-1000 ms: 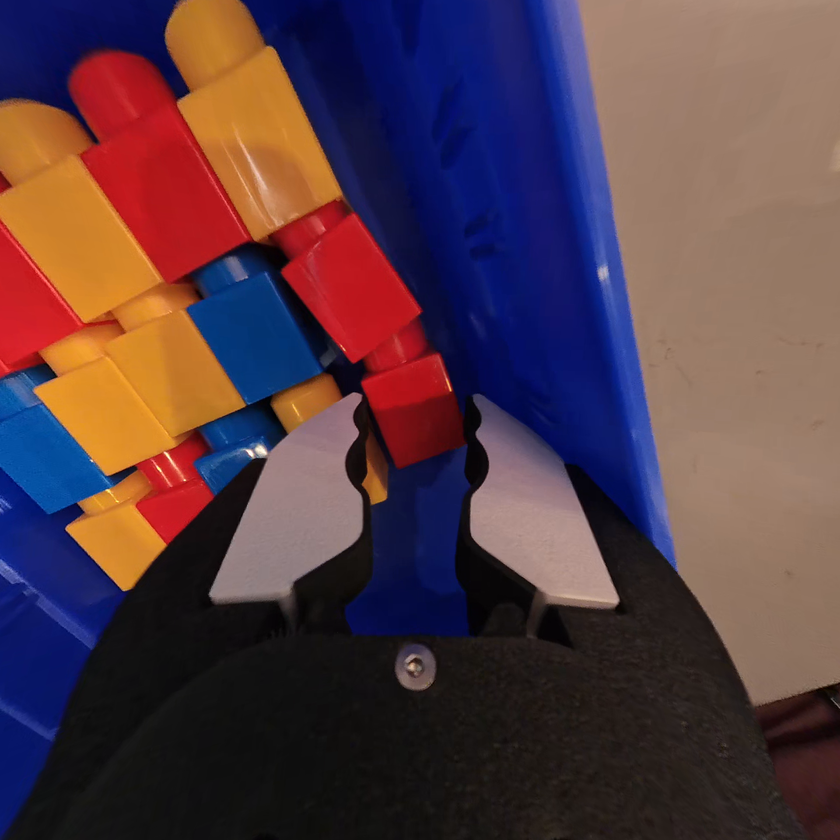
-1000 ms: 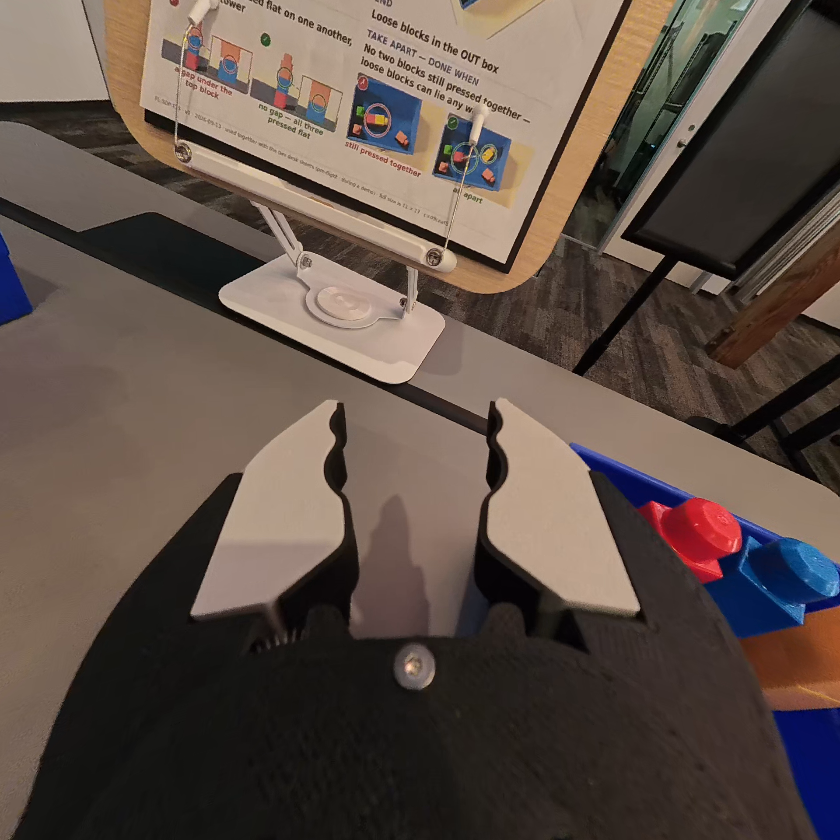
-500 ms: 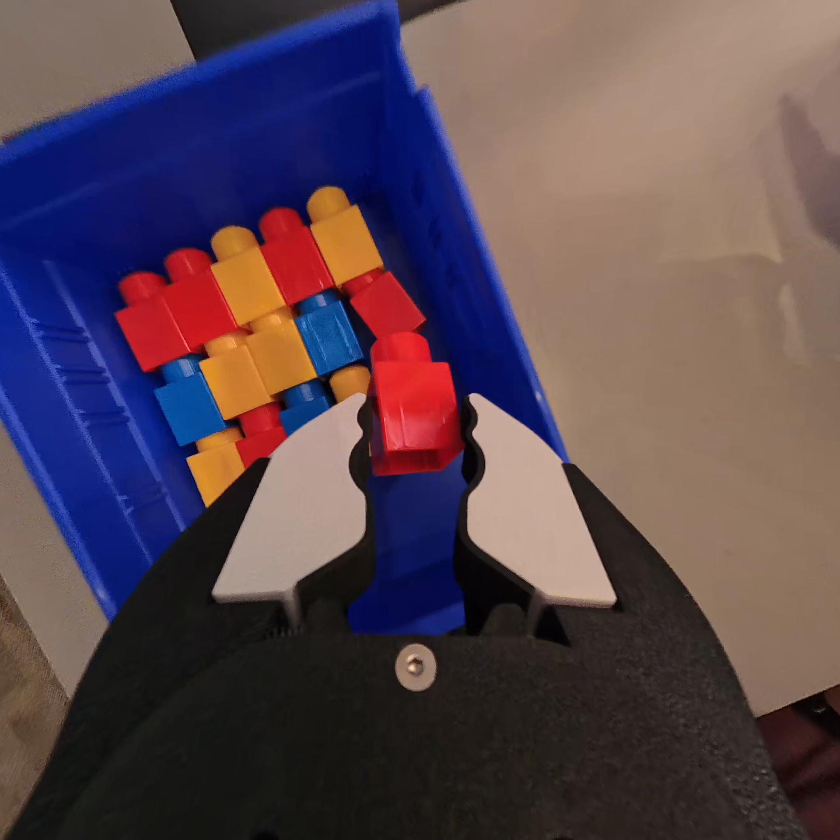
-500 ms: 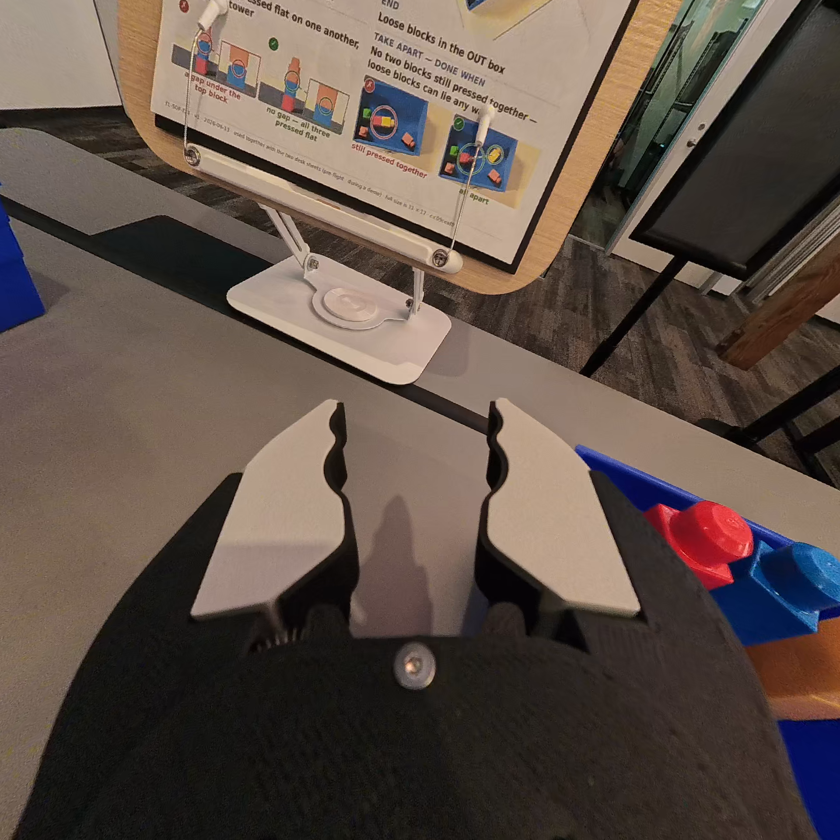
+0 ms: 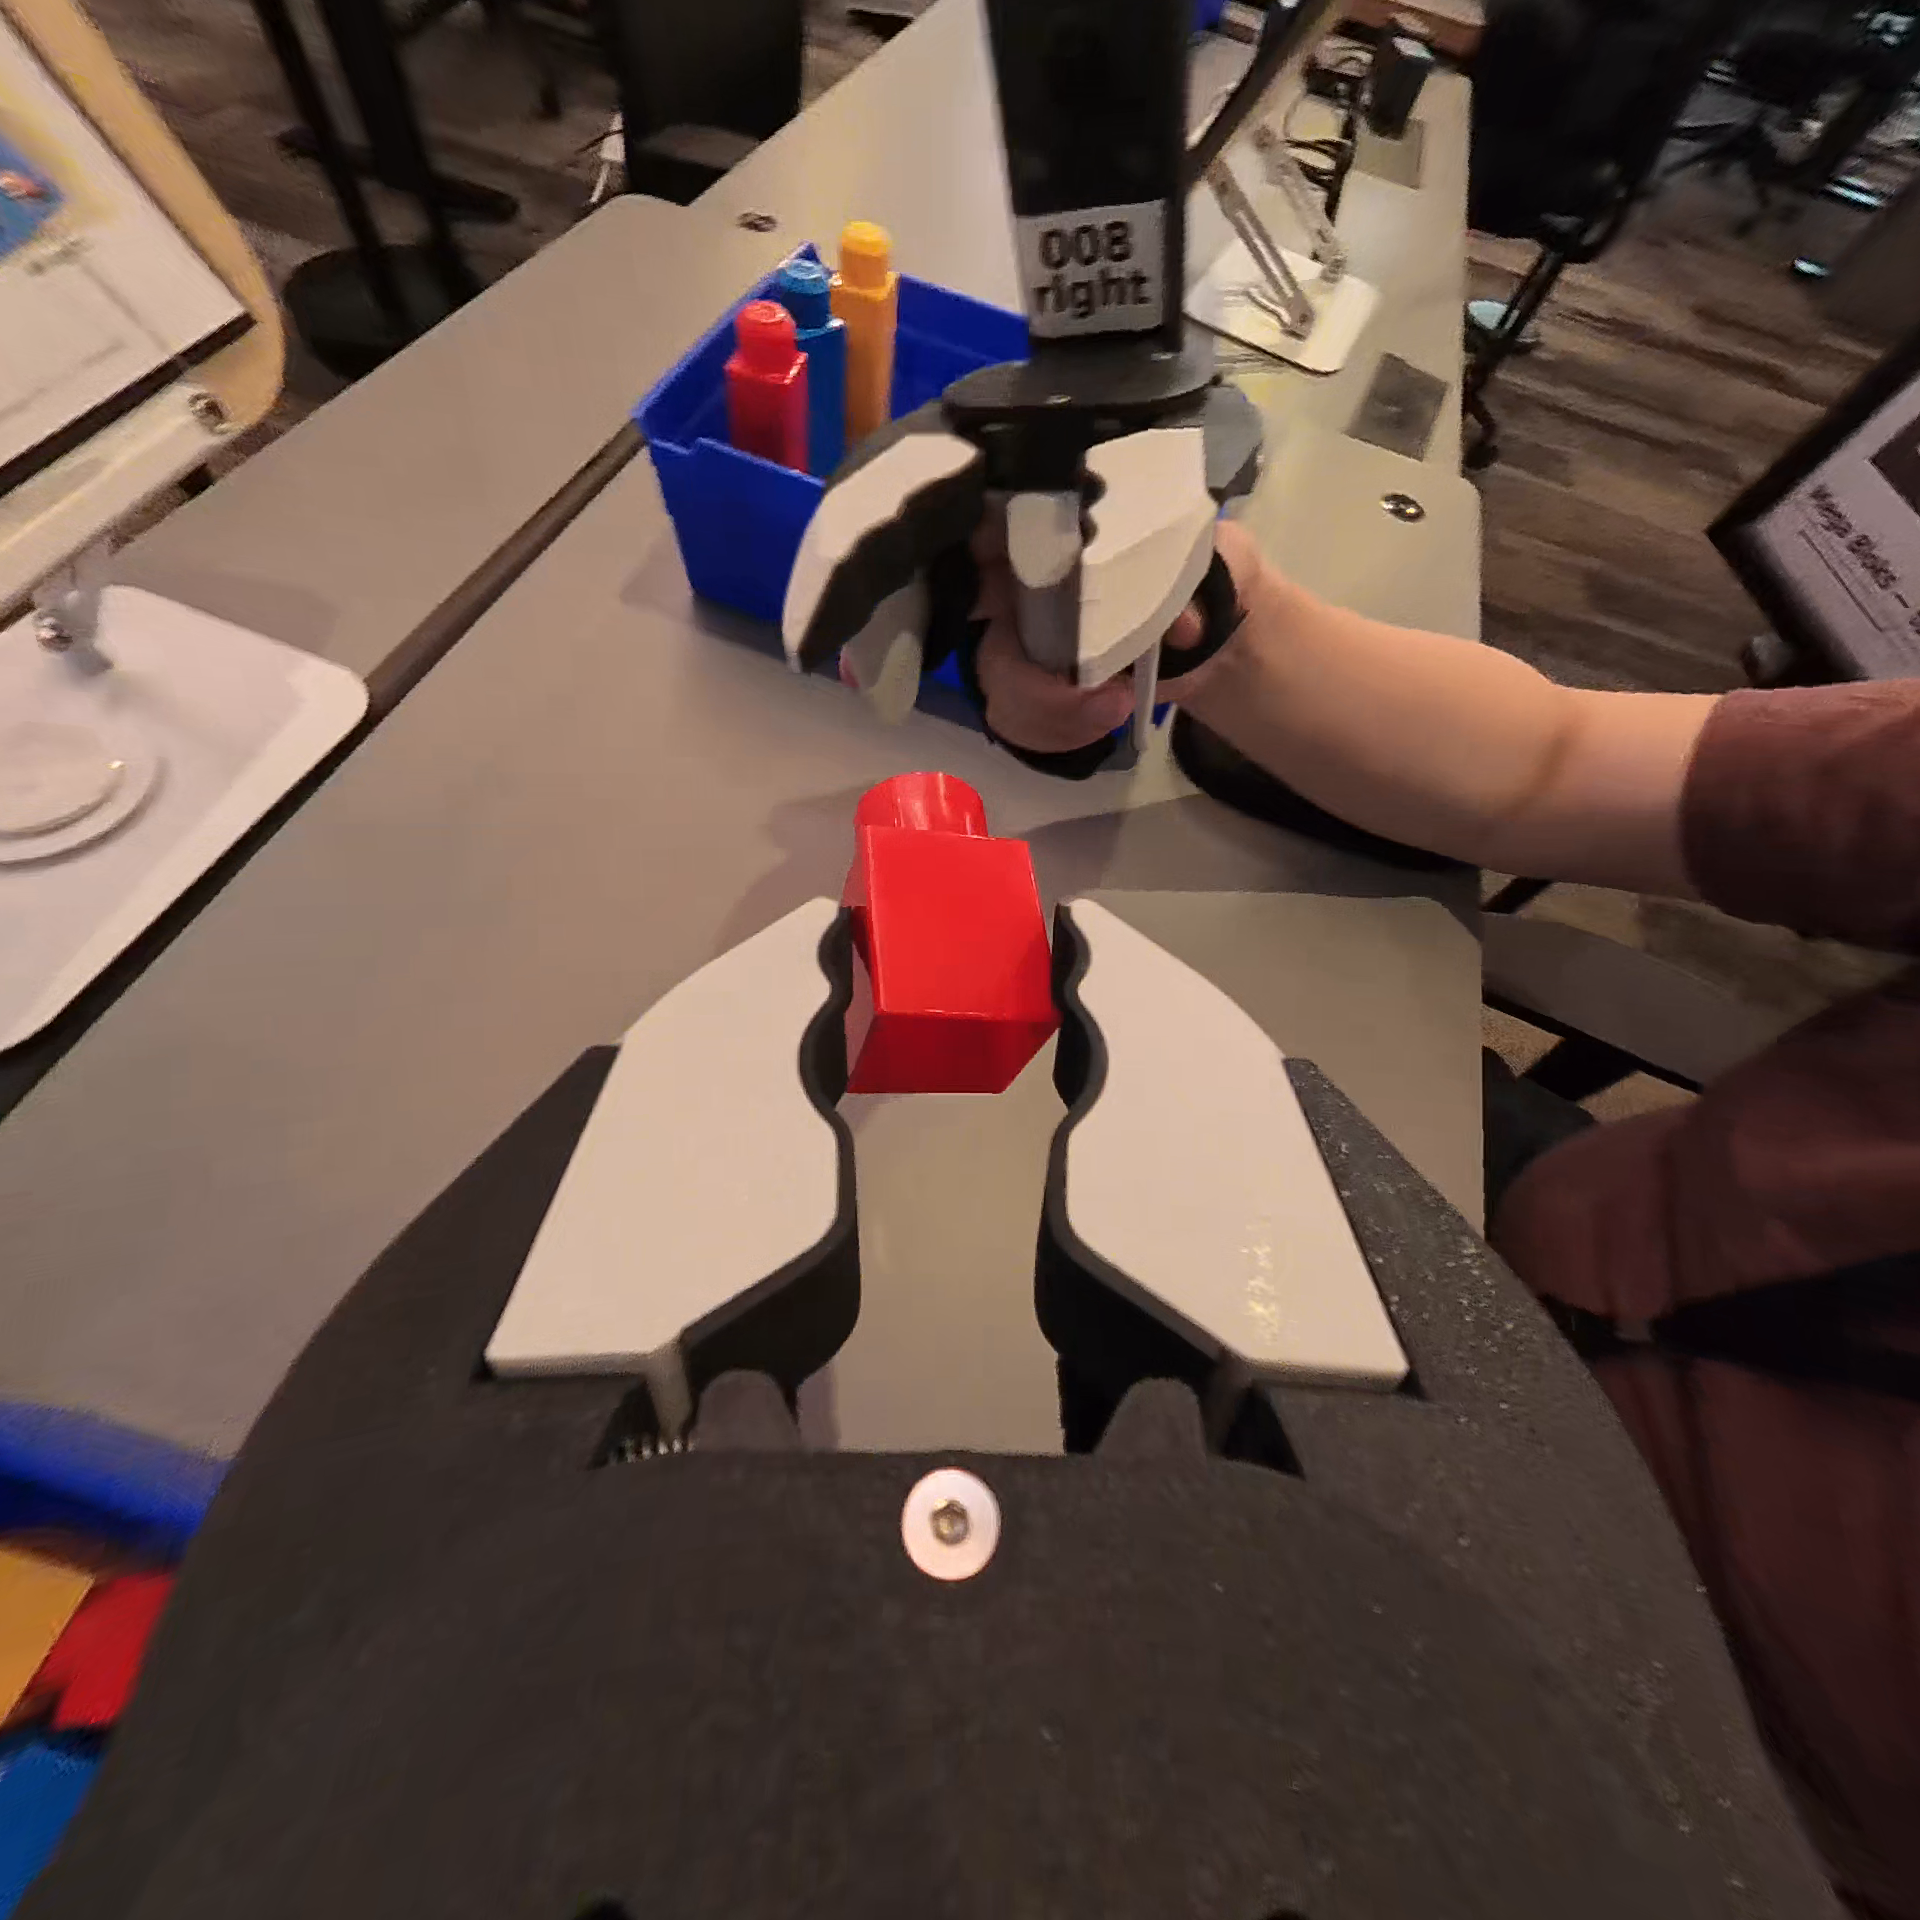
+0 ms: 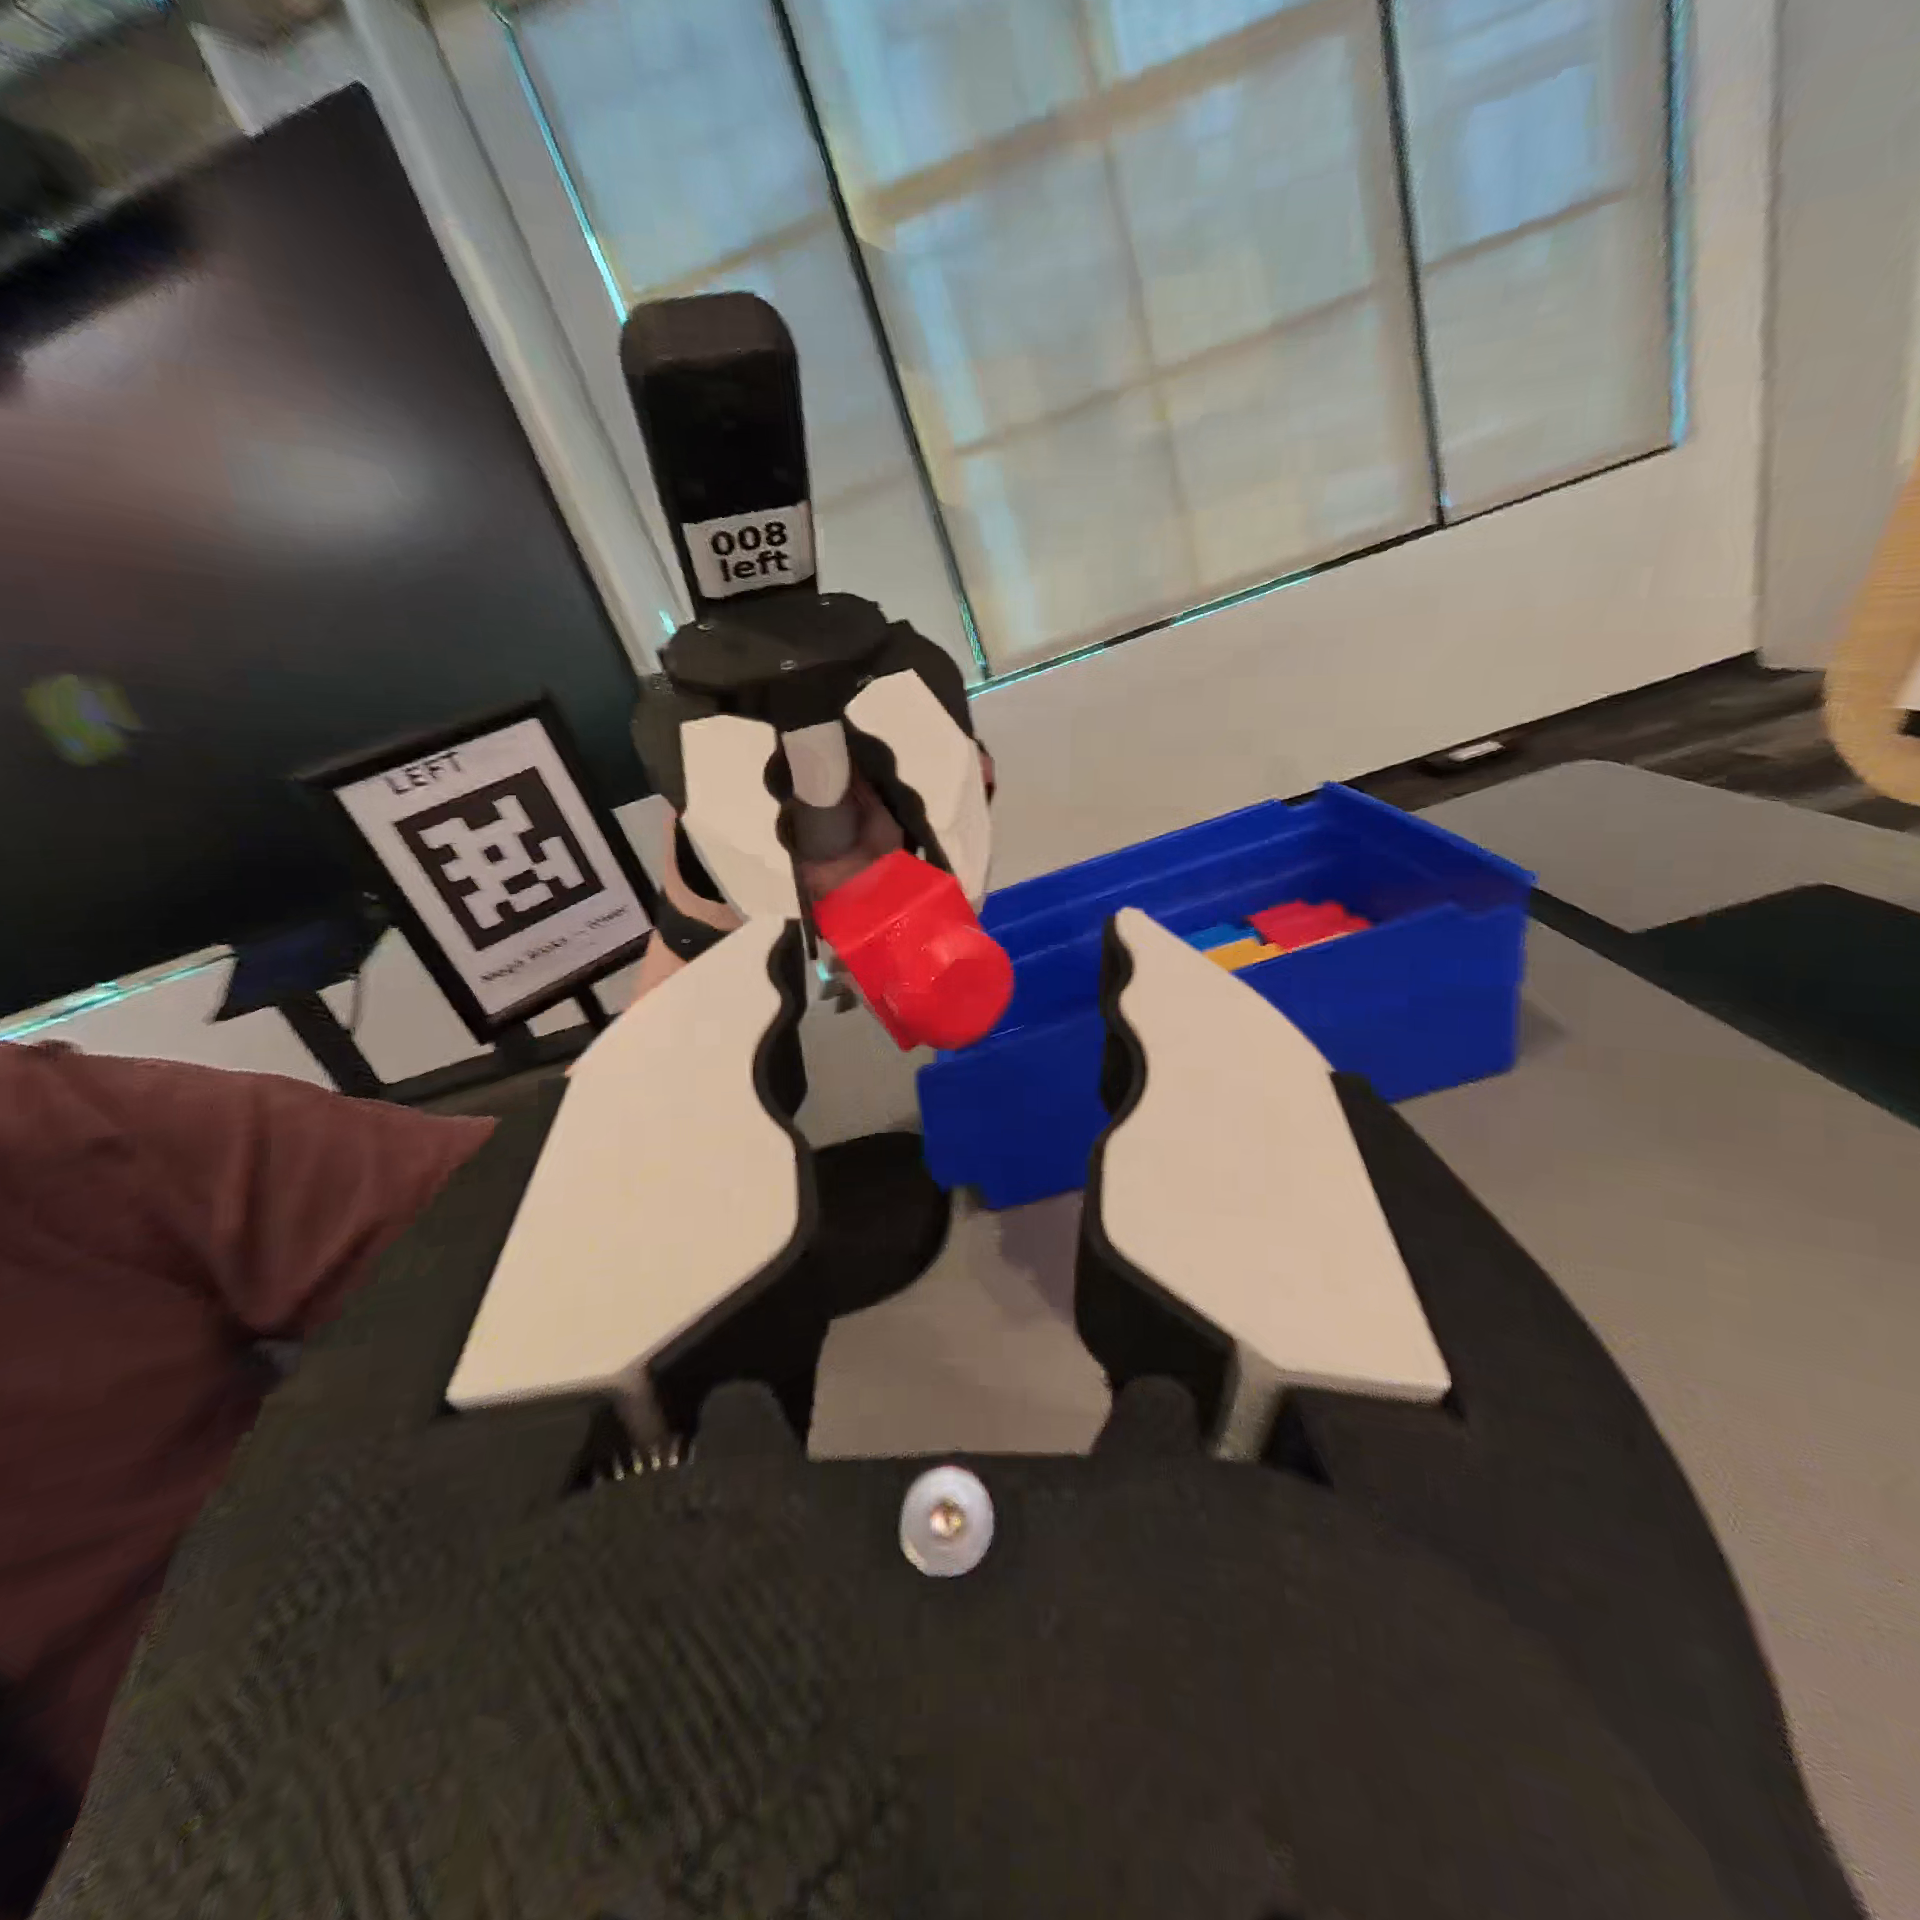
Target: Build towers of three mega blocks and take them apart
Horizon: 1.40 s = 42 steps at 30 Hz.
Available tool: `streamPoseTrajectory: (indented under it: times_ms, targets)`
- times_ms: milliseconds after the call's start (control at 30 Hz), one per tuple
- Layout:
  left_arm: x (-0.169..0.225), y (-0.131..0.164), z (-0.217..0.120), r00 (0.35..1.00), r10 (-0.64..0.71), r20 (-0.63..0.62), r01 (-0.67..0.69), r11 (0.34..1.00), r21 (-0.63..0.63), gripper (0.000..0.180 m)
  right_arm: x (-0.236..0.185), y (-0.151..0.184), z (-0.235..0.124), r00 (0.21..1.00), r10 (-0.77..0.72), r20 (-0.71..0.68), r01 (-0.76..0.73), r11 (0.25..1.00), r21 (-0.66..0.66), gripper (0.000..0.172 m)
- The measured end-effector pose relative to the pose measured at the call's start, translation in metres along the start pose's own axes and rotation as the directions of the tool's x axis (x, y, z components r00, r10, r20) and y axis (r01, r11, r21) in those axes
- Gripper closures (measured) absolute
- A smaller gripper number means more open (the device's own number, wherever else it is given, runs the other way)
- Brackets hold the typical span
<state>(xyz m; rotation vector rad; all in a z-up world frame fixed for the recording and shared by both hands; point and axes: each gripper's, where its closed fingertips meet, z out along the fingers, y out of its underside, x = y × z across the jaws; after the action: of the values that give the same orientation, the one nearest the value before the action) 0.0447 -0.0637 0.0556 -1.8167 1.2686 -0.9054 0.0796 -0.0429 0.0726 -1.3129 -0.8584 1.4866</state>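
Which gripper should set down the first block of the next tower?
Left. The left gripper already clamps the red plastic stud-topped block above the grey table; the right gripper is open.

white labels on both tongs (image 5: 1091, 272) (image 6: 748, 553) | framed marker sign (image 6: 488, 873)

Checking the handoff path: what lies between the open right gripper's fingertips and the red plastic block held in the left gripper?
Nothing: in the right wrist view the red plastic block, clamped by the left gripper, hangs just beyond the open right gripper, with only air between.
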Motion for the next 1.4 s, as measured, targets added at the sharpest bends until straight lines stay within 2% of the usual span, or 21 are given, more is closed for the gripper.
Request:
streamPoseTrajectory:
  times_ms: [100, 200, 267, 333, 400, 467, 533, 633, 733, 833, 933, 1000, 1067, 1200, 1333, 1400]
  targets:
    - [0.007, -0.001, 0.006, 0.999, 0.013, -0.031, -0.013, 1.0, 0.0, 0.144, -0.01, 0.018, 0.008, 0.993, 0.073, 0.093, -0.067, 0.995, -0.073, 0.115]
    - [0.014, -0.004, 0.008, 0.997, 0.002, -0.081, -0.001, 1.0, 0.016, 0.144, -0.02, 0.035, 0.017, 0.982, 0.083, 0.17, -0.063, 0.991, -0.118, 0.114]
    - [0.016, -0.005, 0.008, 0.995, 0.003, -0.101, -0.001, 1.0, 0.024, 0.144, -0.024, 0.038, 0.019, 0.975, 0.09, 0.205, -0.068, 0.991, -0.112, 0.124]
    - [0.021, -0.008, 0.007, 0.992, 0.009, -0.128, -0.004, 0.999, 0.041, 0.145, -0.025, 0.037, 0.019, 0.964, 0.129, 0.233, -0.109, 0.989, -0.098, 0.132]
    - [0.02, -0.007, 0.006, 0.992, 0.007, -0.127, -0.002, 0.999, 0.038, 0.144, -0.024, 0.036, 0.018, 0.955, 0.168, 0.244, -0.148, 0.984, -0.1, 0.133]
    - [0.02, -0.004, 0.007, 0.991, 0.005, -0.132, 0.0, 1.0, 0.031, 0.144, -0.023, 0.038, 0.017, 0.962, 0.141, 0.234, -0.117, 0.987, -0.114, 0.134]
    - [0.016, -0.002, 0.008, 0.992, -0.025, -0.126, 0.028, 0.999, 0.022, 0.134, -0.023, 0.042, 0.016, 0.965, 0.125, 0.229, -0.093, 0.985, -0.145, 0.134]
    - [0.002, 0.013, 0.003, 0.996, -0.06, -0.059, 0.057, 0.997, -0.052, 0.112, -0.008, 0.053, 0.011, 0.987, 0.094, 0.127, -0.059, 0.966, -0.253, 0.135]
    - [-0.043, 0.049, -0.03, 0.98, -0.08, 0.182, 0.113, 0.977, -0.178, 0.109, 0.035, 0.079, -0.013, 0.988, -0.057, -0.141, -0.021, 0.868, -0.497, 0.135]
    - [-0.093, 0.099, -0.084, 0.871, -0.167, 0.462, 0.307, 0.919, -0.247, 0.12, 0.076, 0.094, -0.056, 0.883, -0.294, -0.365, -0.059, 0.703, -0.709, 0.134]
    - [-0.115, 0.147, -0.116, 0.755, -0.292, 0.588, 0.517, 0.816, -0.259, 0.122, 0.095, 0.111, -0.093, 0.784, -0.445, -0.434, -0.171, 0.517, -0.839, 0.134]
    - [-0.126, 0.165, -0.123, 0.691, -0.329, 0.644, 0.594, 0.766, -0.246, 0.114, 0.098, 0.125, -0.104, 0.771, -0.444, -0.456, -0.249, 0.449, -0.858, 0.134]
    - [-0.136, 0.181, -0.126, 0.621, -0.346, 0.703, 0.668, 0.703, -0.244, 0.114, 0.101, 0.14, -0.108, 0.774, -0.415, -0.478, -0.312, 0.407, -0.858, 0.134]
    - [-0.149, 0.201, -0.111, 0.561, -0.35, 0.75, 0.743, 0.614, -0.268, 0.116, 0.11, 0.155, -0.116, 0.753, -0.424, -0.504, -0.378, 0.348, -0.858, 0.134]
    - [-0.16, 0.221, -0.096, 0.525, -0.298, 0.797, 0.785, 0.53, -0.319, 0.119, 0.111, 0.157, -0.114, 0.757, -0.426, -0.495, -0.371, 0.343, -0.863, 0.133]
    - [-0.163, 0.23, -0.089, 0.521, -0.286, 0.804, 0.798, 0.497, -0.34, 0.119, 0.111, 0.154, -0.115, 0.75, -0.437, -0.496, -0.37, 0.344, -0.863, 0.123]
